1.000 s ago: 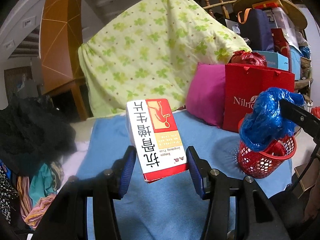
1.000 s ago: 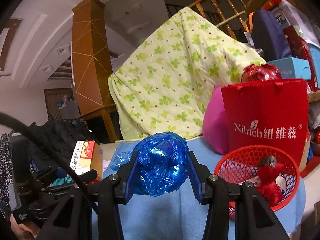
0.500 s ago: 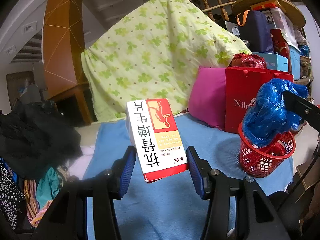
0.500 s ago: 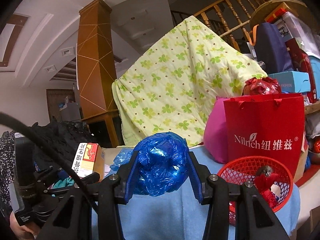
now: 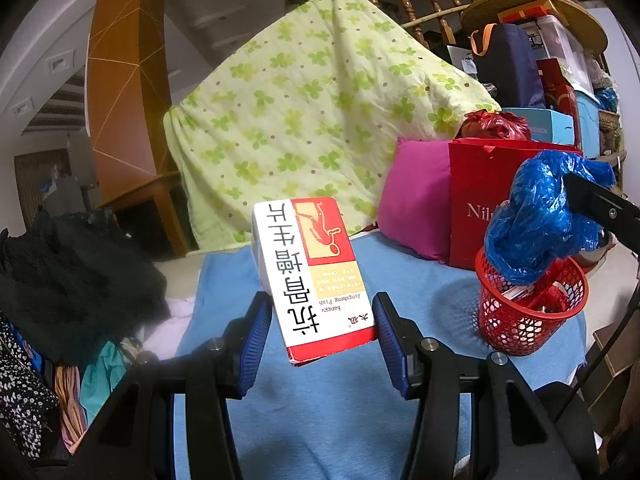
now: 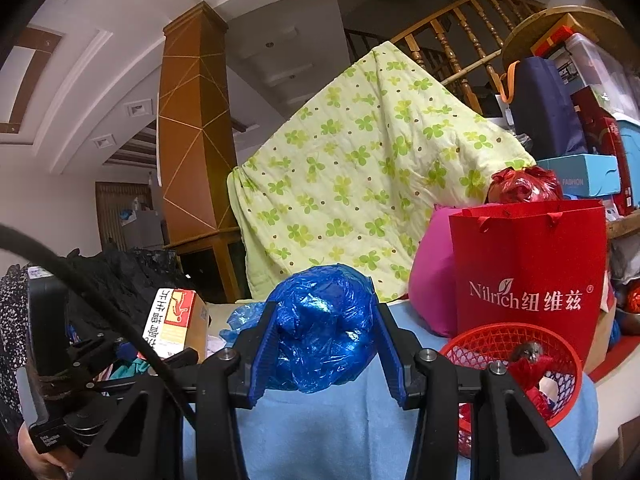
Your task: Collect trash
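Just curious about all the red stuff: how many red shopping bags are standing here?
1: the red paper bag stands behind the red basket, beside the pink cushion. Others may be hidden among the clutter behind.

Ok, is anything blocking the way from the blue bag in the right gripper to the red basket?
Nothing visible does. The blue plastic bag is clamped in the right gripper, and the red basket sits open-topped, lower right, with only blue cloth between.

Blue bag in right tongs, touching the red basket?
Cannot tell. In the left wrist view the blue bag overlaps the red basket rim; the right wrist view shows it left of the basket, no clear gap.
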### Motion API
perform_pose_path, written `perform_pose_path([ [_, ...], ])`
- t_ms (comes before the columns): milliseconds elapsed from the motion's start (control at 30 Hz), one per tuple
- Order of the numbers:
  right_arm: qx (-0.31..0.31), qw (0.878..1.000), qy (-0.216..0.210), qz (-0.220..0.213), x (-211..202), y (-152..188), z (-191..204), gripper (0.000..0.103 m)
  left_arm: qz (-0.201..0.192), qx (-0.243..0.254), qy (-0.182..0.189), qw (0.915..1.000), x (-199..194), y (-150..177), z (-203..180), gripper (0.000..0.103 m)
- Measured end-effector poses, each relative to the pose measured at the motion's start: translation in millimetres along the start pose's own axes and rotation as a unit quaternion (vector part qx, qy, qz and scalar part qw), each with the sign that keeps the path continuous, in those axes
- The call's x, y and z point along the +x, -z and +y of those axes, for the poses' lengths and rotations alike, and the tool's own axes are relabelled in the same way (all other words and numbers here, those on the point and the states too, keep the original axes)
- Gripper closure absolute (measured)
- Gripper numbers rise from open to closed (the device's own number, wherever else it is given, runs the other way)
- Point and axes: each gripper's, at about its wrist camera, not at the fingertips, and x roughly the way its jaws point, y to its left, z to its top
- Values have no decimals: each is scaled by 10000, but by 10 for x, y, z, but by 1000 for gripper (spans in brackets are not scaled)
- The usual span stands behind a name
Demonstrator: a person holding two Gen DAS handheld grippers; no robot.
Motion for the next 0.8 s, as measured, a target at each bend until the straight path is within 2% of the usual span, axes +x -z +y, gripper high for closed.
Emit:
perform_pose_path([
  [800,116,9999,67,-66,-155,7,-64,53,96,206,167,9996,40,0,-98,49],
])
